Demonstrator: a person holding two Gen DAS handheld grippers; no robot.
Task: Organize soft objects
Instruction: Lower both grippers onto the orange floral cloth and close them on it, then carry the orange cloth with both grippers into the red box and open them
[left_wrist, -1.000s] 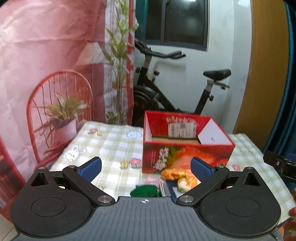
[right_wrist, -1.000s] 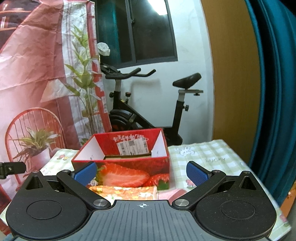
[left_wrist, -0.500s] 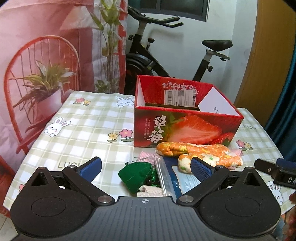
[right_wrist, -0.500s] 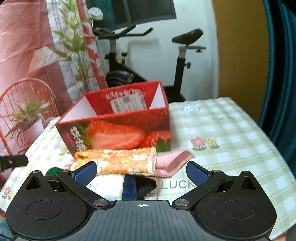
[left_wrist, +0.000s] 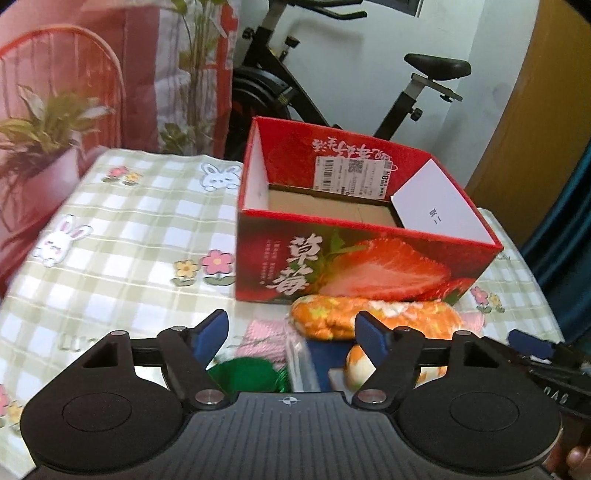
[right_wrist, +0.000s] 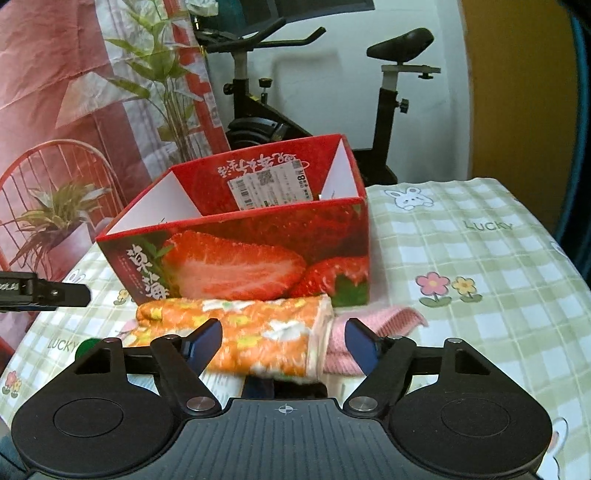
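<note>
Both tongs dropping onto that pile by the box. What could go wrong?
1. Right tongs are closing over the orange cloth, which overlaps the pink cloth; both may lift together.
2. Left tongs are closing over a mixed heap: green item, plastic bag. Wrong pick likely.
3. The tongs work close together; they could collide.

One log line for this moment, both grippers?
left gripper: closing, empty, over green item | right gripper: closing around orange cloth | box: empty

a red cardboard box printed with sliced strawberries (left_wrist: 365, 258) shows white inner flaps and a brown floor. the checked green-and-white tablecloth (right_wrist: 480, 258) carries pink and yellow flowers and white rabbits. an orange floral rolled cloth (right_wrist: 255, 328), a pink knitted cloth (right_wrist: 373, 321), a green fabric piece (left_wrist: 243, 373).
</note>
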